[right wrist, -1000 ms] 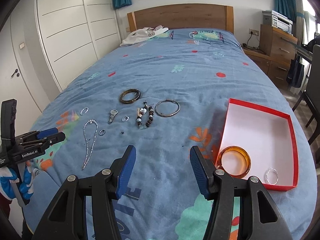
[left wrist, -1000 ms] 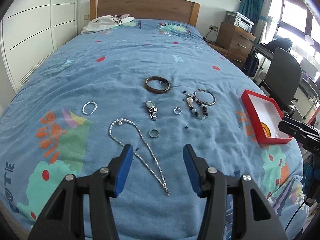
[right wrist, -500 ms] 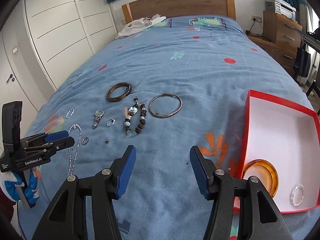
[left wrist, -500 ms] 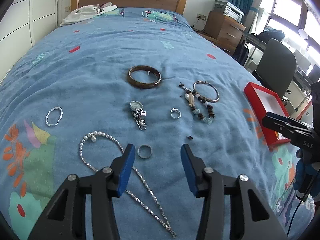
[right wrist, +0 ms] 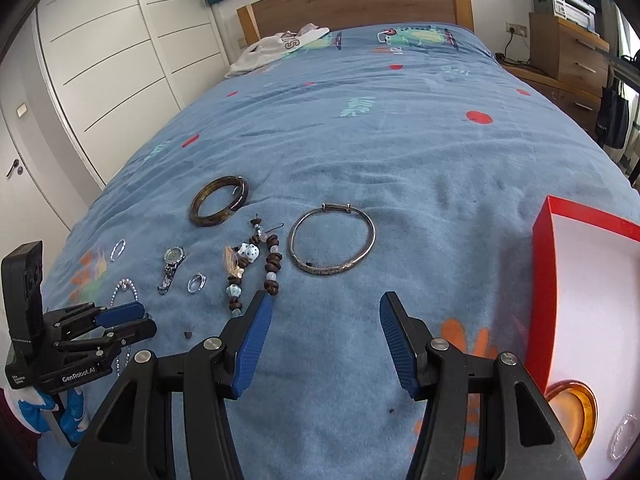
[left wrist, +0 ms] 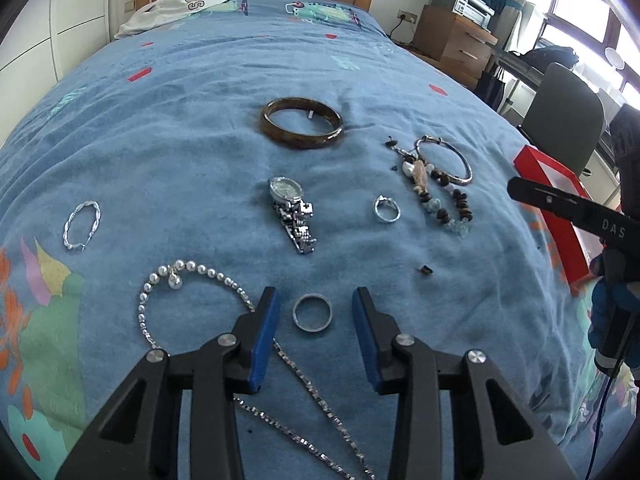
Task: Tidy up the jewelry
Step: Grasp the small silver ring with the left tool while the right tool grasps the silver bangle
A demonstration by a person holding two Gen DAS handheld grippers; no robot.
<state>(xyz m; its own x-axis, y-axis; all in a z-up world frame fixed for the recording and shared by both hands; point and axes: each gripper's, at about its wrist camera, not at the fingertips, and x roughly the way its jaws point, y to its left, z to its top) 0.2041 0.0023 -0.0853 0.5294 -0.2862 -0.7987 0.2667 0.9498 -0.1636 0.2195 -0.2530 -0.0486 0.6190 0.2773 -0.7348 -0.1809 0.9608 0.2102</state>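
Jewelry lies on a blue bedspread. My left gripper (left wrist: 314, 322) is open, its blue pads on either side of a plain silver ring (left wrist: 312, 312). Beyond it lie a pearl necklace (left wrist: 188, 276), a silver watch (left wrist: 294, 212), a second ring (left wrist: 387, 209), a brown bangle (left wrist: 301, 122), a beaded bracelet (left wrist: 440, 196) and a twisted silver bracelet (left wrist: 82, 224). My right gripper (right wrist: 326, 334) is open and empty, just short of a thin silver bangle (right wrist: 333, 246). The red box (right wrist: 544, 280) at right holds an amber bangle (right wrist: 572, 412).
White clothing (right wrist: 276, 48) lies by the wooden headboard (right wrist: 352, 0). A wooden dresser (right wrist: 568, 48) and an office chair (left wrist: 564, 120) stand to the right of the bed. White wardrobe doors (right wrist: 100, 60) line the left. A small dark bead (left wrist: 425, 269) lies loose.
My left gripper has moved forward and down until its pads straddle the plain ring. My right gripper has moved forward toward the thin silver bangle. Both stay open.
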